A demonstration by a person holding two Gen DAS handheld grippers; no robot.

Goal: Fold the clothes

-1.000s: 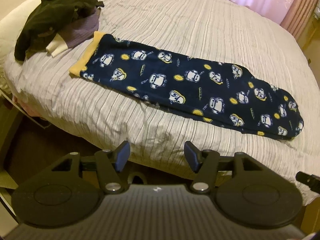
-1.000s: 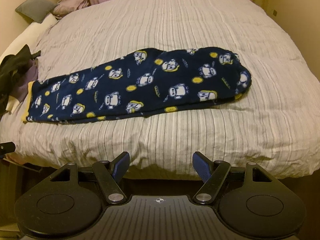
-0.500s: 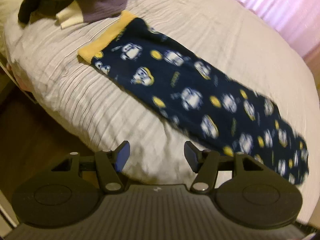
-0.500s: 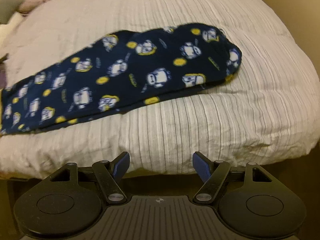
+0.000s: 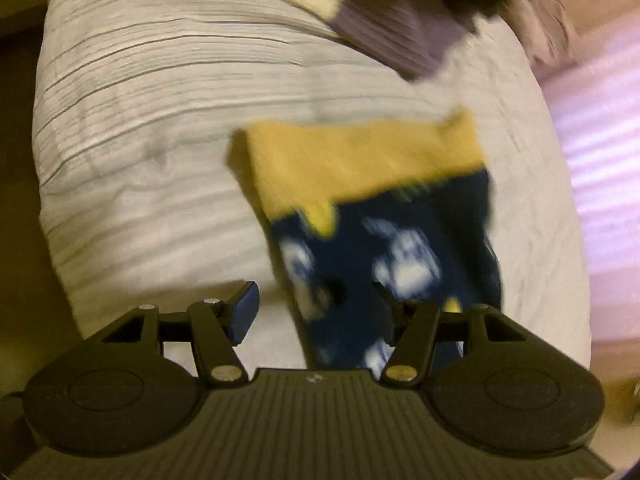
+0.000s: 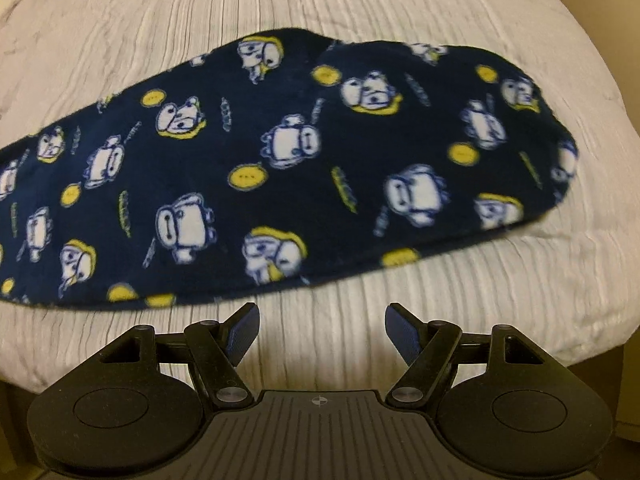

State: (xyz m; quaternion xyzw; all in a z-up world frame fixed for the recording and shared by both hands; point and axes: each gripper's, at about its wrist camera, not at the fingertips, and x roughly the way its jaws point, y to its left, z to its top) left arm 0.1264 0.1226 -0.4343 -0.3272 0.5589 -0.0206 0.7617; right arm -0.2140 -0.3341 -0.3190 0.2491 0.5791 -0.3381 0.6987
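As both empty, wide-open claws, left claw [image 5: 316, 312] and right claw [image 6: 322, 332], closed in, the pyjama trousers [image 6: 280, 160] lay ungrasped on the bed [image 6: 400, 0].

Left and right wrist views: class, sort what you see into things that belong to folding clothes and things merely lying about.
Belongs to the job:
navy printed fleece garment, laid flat
its yellow band
left gripper, fingers apart
right gripper, fingers apart

Lying about:
striped bedcover
dark clothes heap
pink curtain
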